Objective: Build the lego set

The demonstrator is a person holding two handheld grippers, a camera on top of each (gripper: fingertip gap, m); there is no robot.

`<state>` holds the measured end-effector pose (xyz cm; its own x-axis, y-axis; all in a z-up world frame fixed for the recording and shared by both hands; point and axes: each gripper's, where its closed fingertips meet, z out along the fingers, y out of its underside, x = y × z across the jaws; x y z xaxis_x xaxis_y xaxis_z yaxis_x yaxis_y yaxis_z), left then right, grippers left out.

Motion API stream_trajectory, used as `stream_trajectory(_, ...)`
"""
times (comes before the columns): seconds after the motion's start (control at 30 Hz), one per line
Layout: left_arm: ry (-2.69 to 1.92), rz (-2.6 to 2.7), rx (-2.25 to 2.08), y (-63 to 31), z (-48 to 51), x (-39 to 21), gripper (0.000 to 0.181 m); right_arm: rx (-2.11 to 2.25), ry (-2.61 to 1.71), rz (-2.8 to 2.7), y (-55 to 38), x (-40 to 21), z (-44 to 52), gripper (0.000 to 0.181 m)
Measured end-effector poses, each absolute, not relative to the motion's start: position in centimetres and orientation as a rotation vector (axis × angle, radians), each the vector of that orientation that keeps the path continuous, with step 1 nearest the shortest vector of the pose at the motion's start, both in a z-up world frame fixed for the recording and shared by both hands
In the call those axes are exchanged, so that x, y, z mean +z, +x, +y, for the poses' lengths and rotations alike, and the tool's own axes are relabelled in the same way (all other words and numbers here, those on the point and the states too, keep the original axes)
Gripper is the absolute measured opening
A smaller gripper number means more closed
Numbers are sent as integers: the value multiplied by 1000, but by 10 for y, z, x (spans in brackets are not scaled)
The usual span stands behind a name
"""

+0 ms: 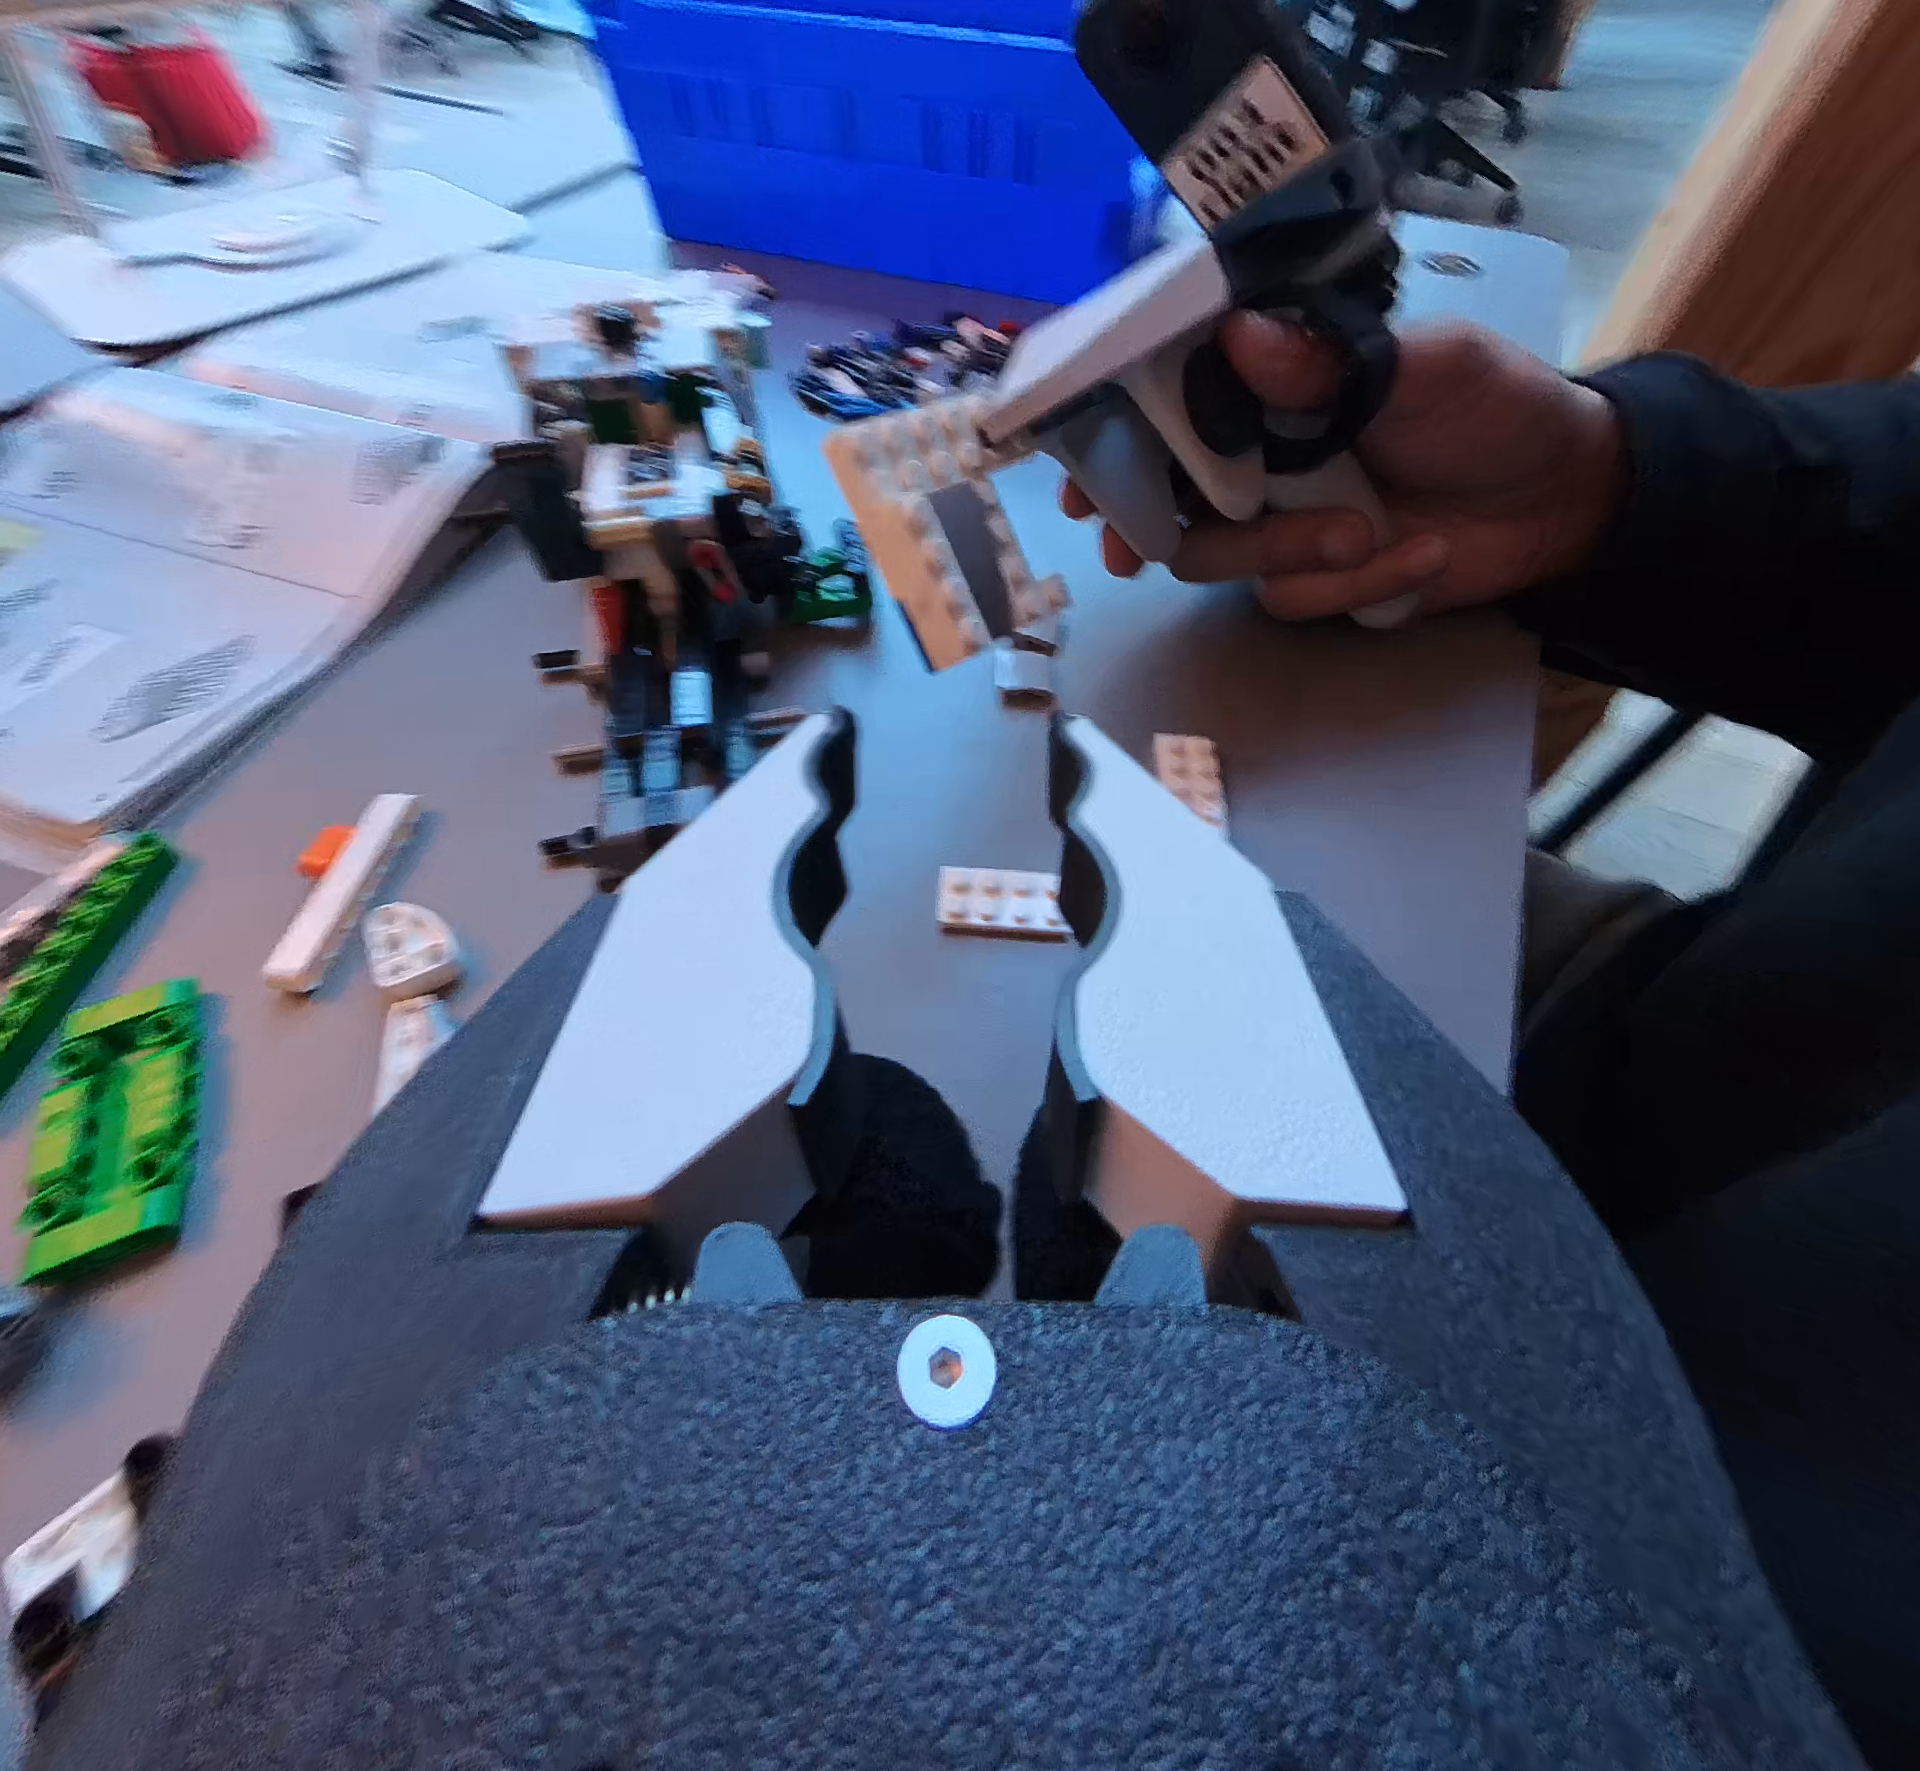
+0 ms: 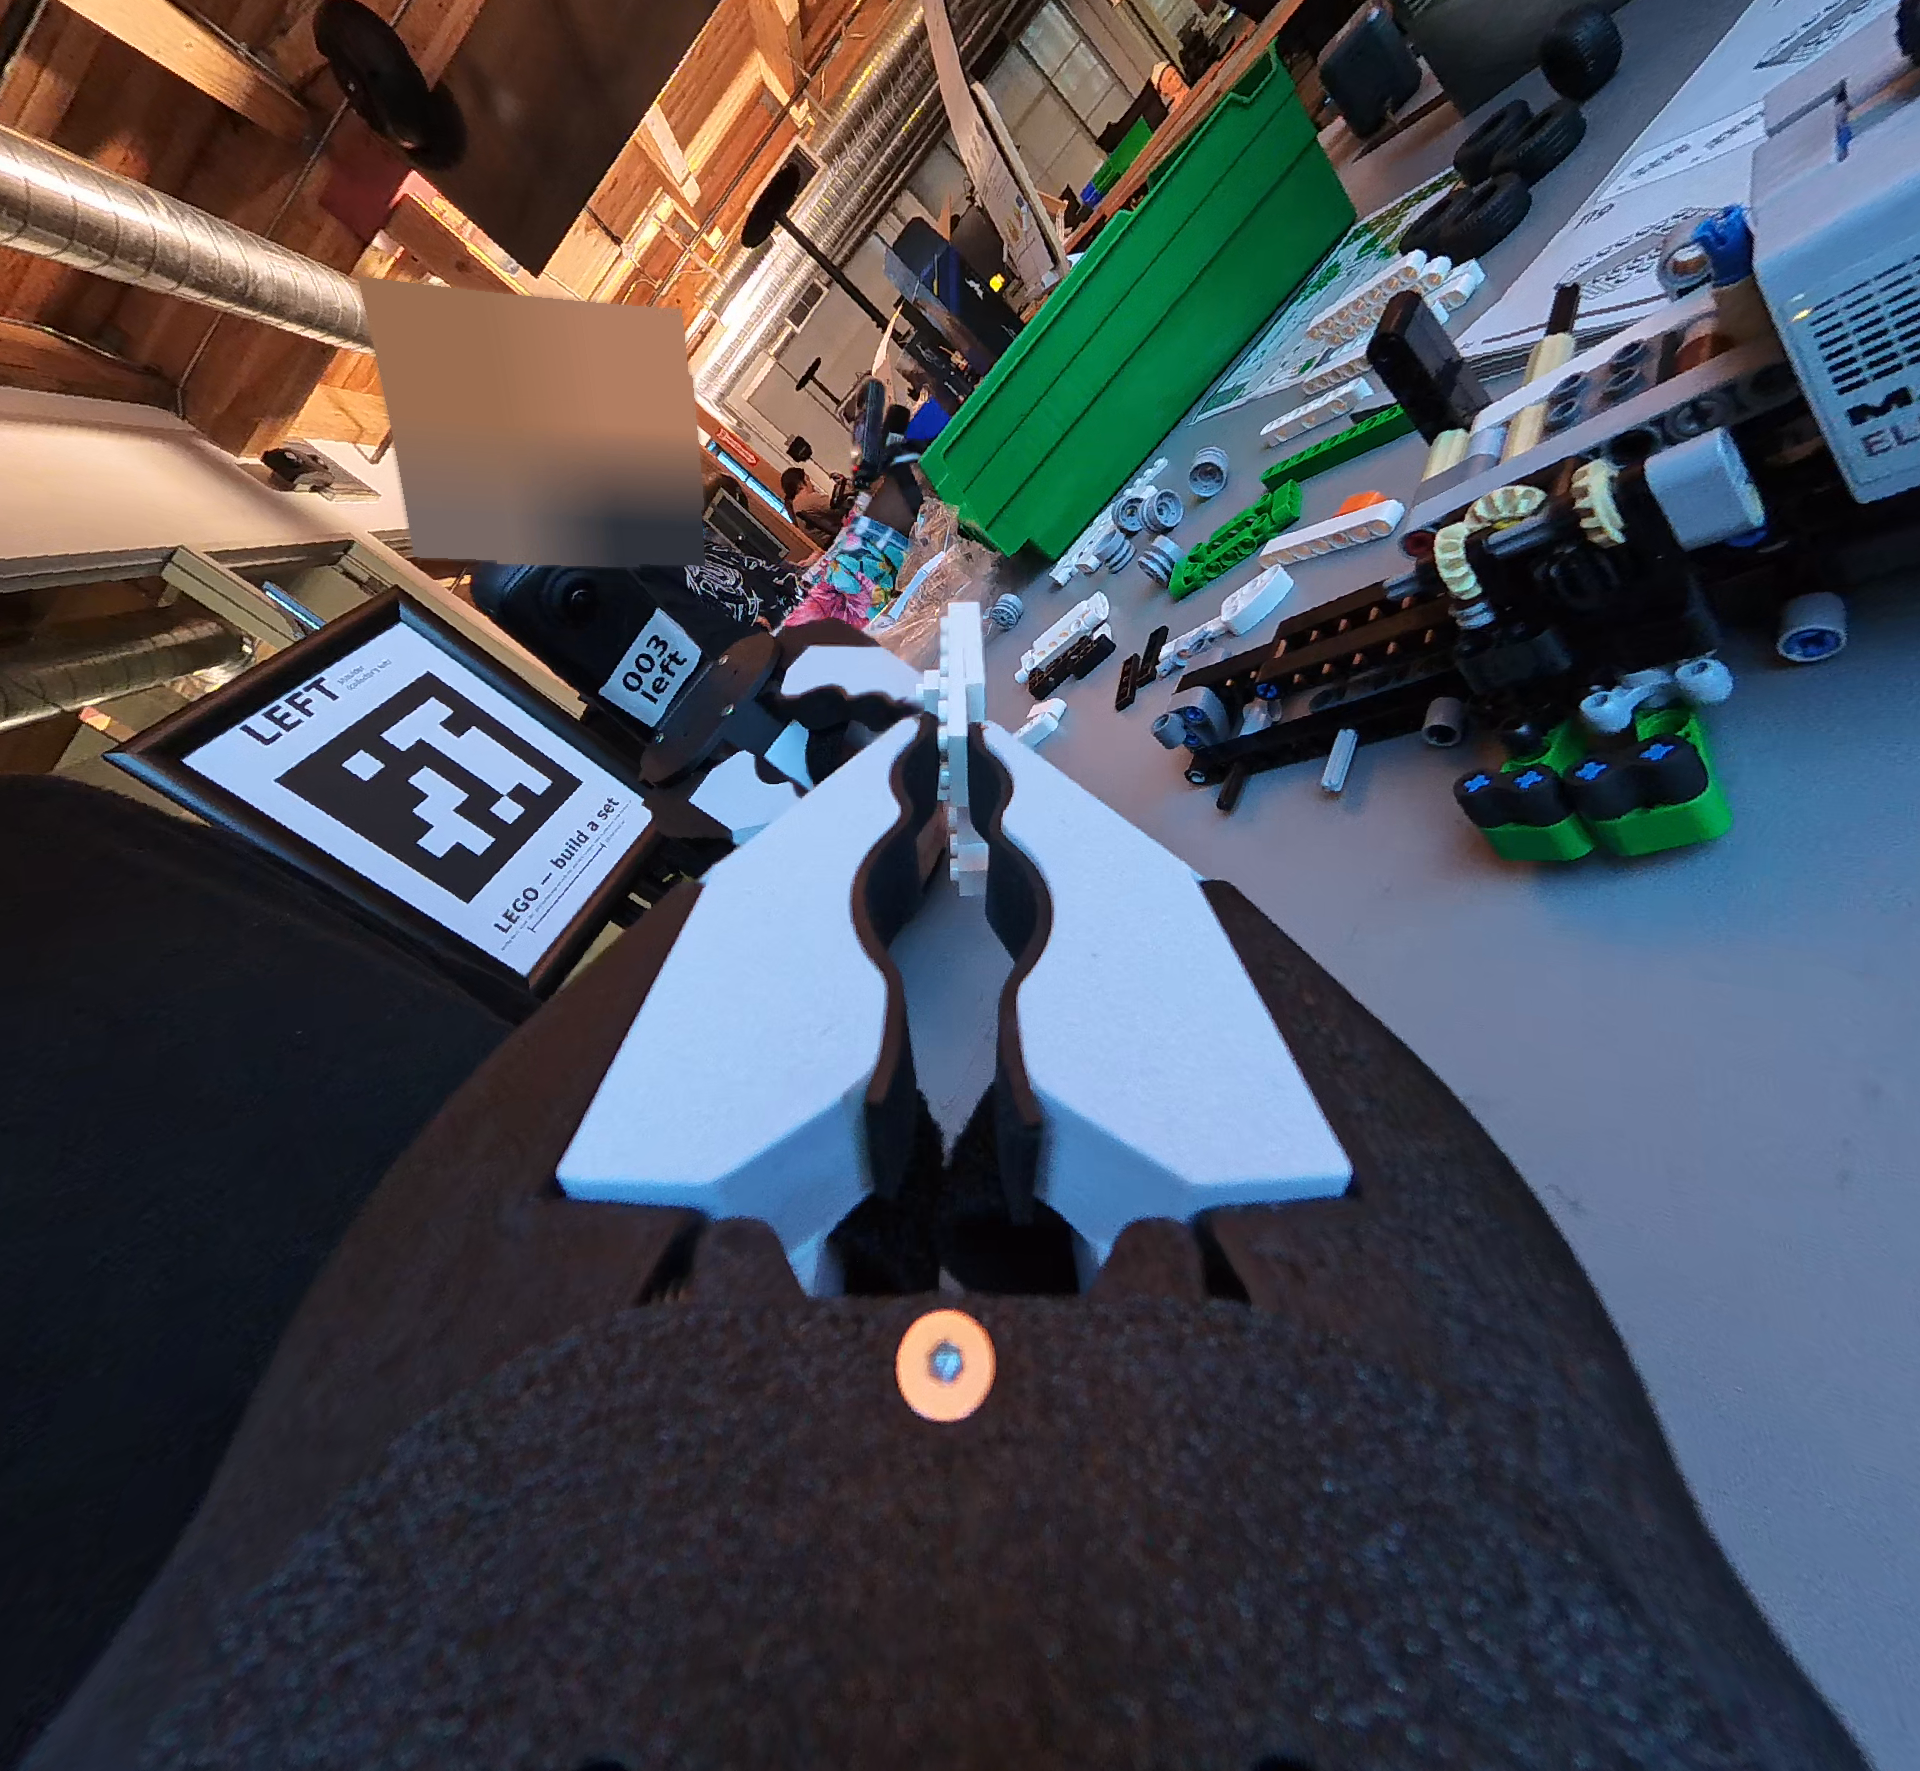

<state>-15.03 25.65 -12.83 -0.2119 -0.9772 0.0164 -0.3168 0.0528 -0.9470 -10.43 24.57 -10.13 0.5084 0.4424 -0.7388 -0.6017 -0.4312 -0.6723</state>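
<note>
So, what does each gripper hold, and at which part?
The right gripper clamps the white studded plate at one edge. The left gripper is open and holds nothing.

Ahead of the left claw [image 1: 951, 765] a bare strip of tabletop [image 1: 1351, 786] runs forward, with two small white plates [image 1: 1003, 902] lying flat in it. The half-built truck [image 1: 665, 578] walls off the left side of that strip. The right claw [image 1: 1003, 433] hangs above it, holding a white plate [image 1: 940, 526] in the way. A blue bin [image 1: 873, 121] closes the far end.
</note>
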Motion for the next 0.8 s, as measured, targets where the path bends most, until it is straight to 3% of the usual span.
stream_trajectory(0.2,-1298,1395,-1354,-152,256,-96,70,1521,-1523,362,-118,-93,253,3)
stream_trajectory(0.3,-1207,1435,-1044,-151,253,-102,72,1716,-1426,553,-123,-97,256,3)
stream_trajectory(0.4,-1109,1416,-766,-153,252,-107,65,1767,-1429,557,-138,-98,253,3)
stream_trajectory(0.5,-1077,1464,-767,-160,238,-110,60,1758,-1464,503,-146,-94,247,3)
stream_trajectory(0.8,-1528,1274,-1464,-191,235,-99,43,1552,-1625,200,-166,-95,233,3)
